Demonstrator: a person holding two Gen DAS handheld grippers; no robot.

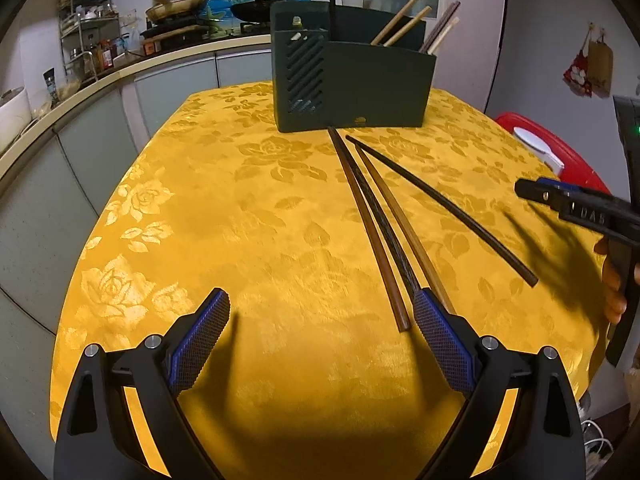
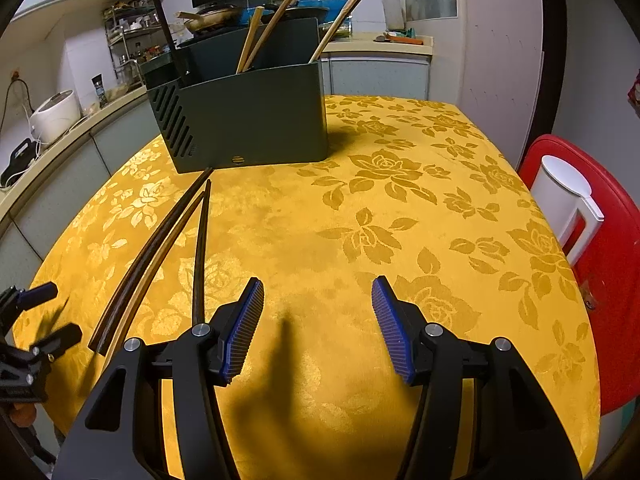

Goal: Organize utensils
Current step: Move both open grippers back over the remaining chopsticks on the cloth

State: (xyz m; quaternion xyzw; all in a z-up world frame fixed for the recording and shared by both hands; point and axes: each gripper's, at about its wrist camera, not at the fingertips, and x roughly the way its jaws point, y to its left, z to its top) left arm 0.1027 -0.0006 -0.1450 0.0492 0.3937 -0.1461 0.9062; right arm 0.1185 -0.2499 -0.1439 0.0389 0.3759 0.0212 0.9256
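Jaws spread wide on the left gripper (image 1: 322,320), nothing between them, just yellow tablecloth (image 1: 200,208). Its right fingertip (image 1: 426,306) sits over the near ends of the loose chopsticks (image 1: 374,216), which fan out on the cloth: a brown one (image 1: 362,216) furthest left with its near end just inside that finger, a dark patterned one (image 1: 380,220) and a lighter brown one (image 1: 404,220) running under the pad, and a black one (image 1: 440,204) angled off to the right, apart from the rest. All four point their far tips toward the dark green utensil holder (image 1: 376,84), which stands upright at the far side of the table with several chopsticks already leaning in its compartments.

Over to the right gripper (image 2: 318,304): jaws open too, empty, hovering above bare cloth. The black chopstick lies just left of its left finger (image 2: 246,312), outside the gap. A red chair (image 2: 608,264) stands at the table's right edge.
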